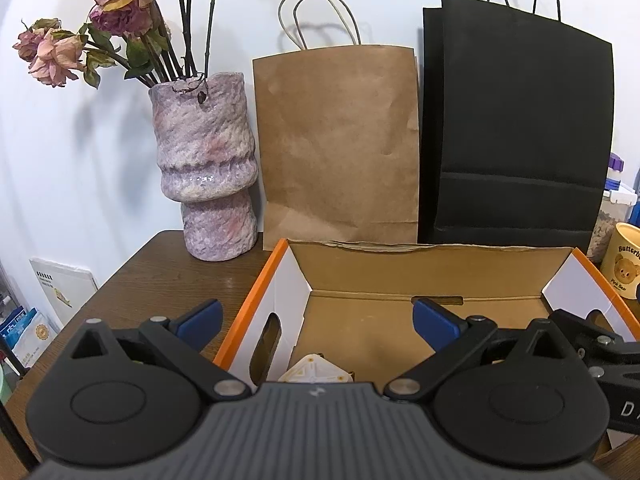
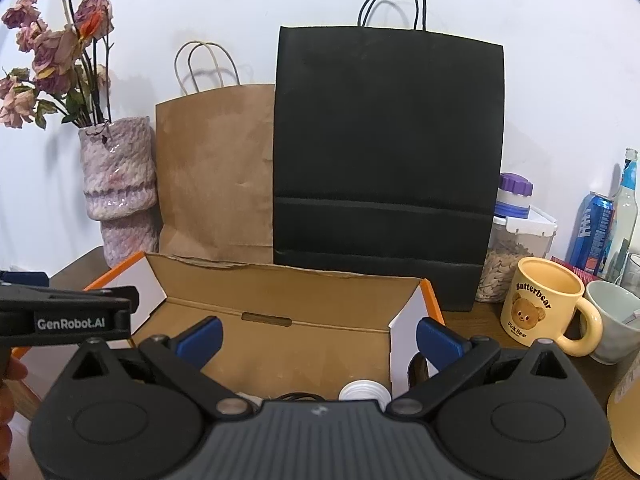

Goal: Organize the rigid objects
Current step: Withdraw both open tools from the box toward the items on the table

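- Cardboard is the weak point here: the open box (image 1: 400,320) with its orange rim sits at the middle of the wooden surface (image 1: 160,272), and its torn back flap leans toward the brown paper bag (image 1: 336,140) and the black paper bag (image 2: 384,160). I'd guess a push on the box would tip both bags.
- Both tools hang just over the near edge of the box. The left hand-held gripper (image 1: 316,316) has its jaws spread wide with nothing between them, and the right hand-held gripper (image 2: 318,334) is the same, wide and empty.
- Already lying inside the box near its front wall are a cream, faceted object (image 1: 316,372), a white ribbed cap (image 2: 364,394) and what looks like a dark cord, mostly hidden under the tools.
- The two tools are close together, so they could knock each other if both reach in at once.
- At the right edge of the surface a yellow bear mug (image 2: 548,304), a pale cup (image 2: 616,316), a seed jar (image 2: 516,256), a can (image 2: 592,232) and a glass bottle (image 2: 628,216) crowd together. Reaching for one may topple a neighbour.
- Near the back left corner the glazed vase (image 1: 208,168) of dried roses looks top-heavy, and a stray swing could send it over.
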Tool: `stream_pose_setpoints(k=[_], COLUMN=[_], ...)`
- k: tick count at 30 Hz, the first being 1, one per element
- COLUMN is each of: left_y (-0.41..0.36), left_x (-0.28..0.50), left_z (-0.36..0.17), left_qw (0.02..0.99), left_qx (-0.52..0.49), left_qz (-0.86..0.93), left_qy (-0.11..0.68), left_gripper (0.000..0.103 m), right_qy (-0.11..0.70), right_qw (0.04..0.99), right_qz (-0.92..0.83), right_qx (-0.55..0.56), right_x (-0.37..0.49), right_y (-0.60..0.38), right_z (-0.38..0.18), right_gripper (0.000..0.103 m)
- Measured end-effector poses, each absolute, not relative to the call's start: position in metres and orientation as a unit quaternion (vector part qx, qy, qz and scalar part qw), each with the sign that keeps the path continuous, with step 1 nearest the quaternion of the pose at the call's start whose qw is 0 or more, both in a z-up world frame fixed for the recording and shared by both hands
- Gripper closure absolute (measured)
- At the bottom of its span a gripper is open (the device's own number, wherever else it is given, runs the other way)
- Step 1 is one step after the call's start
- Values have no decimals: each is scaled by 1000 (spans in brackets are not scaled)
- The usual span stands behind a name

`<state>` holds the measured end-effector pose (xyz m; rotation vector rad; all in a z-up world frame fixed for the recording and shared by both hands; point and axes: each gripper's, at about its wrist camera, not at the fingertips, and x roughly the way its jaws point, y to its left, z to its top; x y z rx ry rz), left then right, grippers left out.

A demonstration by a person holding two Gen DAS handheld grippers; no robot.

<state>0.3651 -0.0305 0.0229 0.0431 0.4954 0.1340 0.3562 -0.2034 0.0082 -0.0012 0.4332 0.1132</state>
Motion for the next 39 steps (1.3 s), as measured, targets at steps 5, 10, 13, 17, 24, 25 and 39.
stream_pose_setpoints(k=[5,10,13,17,24,25,39], left_y=[-30,-29,-28,-27,-28,-27,-21], left_x=[362,357,353,346,330,327,278], left_z=[25,29,32,36,43,43,51], left_qw=[968,970,970,971,973,973,976], left_qx=[20,16,14,13,19,19,20], left_qz=[65,64,63,64,68,68,60], left_qy=[241,235,233,230,219,219,209], left_gripper=[0,0,0,0,0,0,0], right_qy=[208,200,197,189,177,176,161], right_qw=[977,978,978,980,982,982,984], right_qz=[57,60,62,62,65,65,70], right_qx=[1,8,11,10,6,5,-4], right_x=[352,347,343,334,316,313,257], right_y=[-205,-207,-208,-208,-210,-210,-211], right_z=[13,18,21,25,32,33,41], right_gripper=[0,0,0,0,0,0,0])
